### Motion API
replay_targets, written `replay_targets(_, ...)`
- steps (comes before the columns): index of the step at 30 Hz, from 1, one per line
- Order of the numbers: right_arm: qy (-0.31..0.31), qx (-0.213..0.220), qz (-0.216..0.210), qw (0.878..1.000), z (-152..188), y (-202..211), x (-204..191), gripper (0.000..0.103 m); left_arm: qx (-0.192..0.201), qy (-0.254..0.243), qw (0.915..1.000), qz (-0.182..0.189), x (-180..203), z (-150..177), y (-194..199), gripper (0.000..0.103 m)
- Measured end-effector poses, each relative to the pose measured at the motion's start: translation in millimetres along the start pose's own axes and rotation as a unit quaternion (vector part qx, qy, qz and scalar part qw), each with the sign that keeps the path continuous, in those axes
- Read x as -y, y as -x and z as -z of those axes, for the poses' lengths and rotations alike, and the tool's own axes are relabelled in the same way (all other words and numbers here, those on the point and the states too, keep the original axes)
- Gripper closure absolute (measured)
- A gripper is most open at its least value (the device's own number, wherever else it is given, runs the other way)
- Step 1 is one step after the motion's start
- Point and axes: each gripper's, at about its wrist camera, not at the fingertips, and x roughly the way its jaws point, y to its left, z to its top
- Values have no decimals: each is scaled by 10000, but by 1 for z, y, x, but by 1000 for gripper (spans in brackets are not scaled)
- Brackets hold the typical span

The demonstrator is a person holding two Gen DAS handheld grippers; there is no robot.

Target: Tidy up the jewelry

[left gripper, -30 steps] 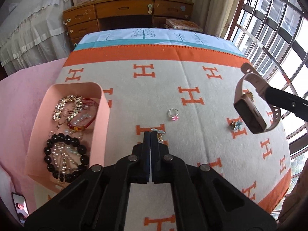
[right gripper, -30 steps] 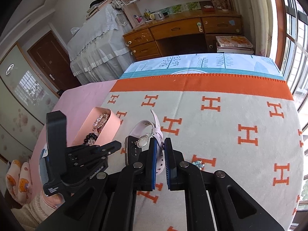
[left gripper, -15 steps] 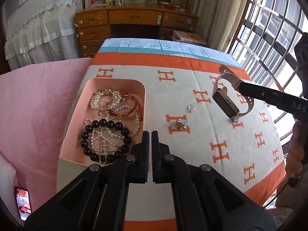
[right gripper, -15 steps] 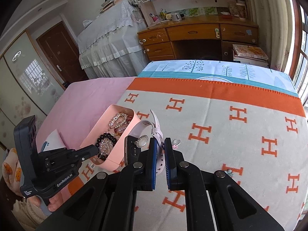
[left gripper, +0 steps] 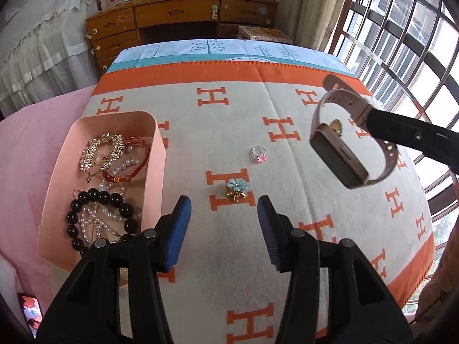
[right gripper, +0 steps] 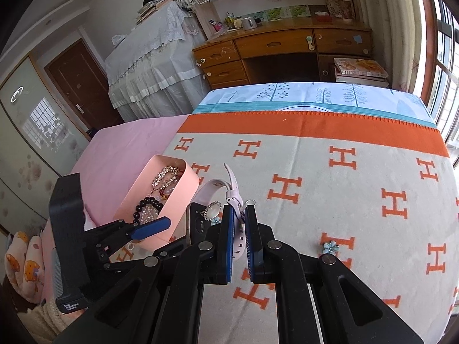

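your left hand-held gripper (left gripper: 223, 209) has just spread, nothing between; your right hand-held gripper (right gripper: 238, 215) pinches the watch (left gripper: 341, 154) by its strap.

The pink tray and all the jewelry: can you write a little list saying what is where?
tray: pink tray on the blanket, holding bracelets
watch: pink watch held in the air by the right tool
ring: ring on the blanket
flower charm: blue flower charm on the blanket
left tool: left tool just opened, empty, above the charm

Orange "H" letters on blanket (left gripper: 218, 132)
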Motion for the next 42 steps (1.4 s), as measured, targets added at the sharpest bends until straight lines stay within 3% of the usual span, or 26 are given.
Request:
replay_targets(9,-165,-72,8,9998,6,-5,20,95,-330,-194,9989,-282,11,-9,-49,58)
replay_targets(14,-170,-103,3,9998,7,-9,20,95,-322,-274,9985,-356,15,-8,-60,58)
replay_targets(16,-161,-116,-1,9998,7,-10,19,95,-270,-237,9987,-365,14,-9,-61,62)
replay_targets(19,-149,-133,1,9998,7,-12,16,95,-279,-168,9992,-223,11,-10,-60,83)
replay_targets(23,-133,-144,12,9998,8,-13,14,95,-285,-126,9993,-202,8,-8,-58,86)
replay_targets(29,-56,-161,59,9998,10,-13,5,95,-103,-107,9999,-81,6,-4,-33,86)
replay_targets(35,92,-137,65,9998,7,-12,-14,95,258,-128,9996,-22,-3,4,16,86)
replay_targets(42,321,-148,10,9994,-6,-22,-51,95,784,181,9950,-588,-55,8,79,86)
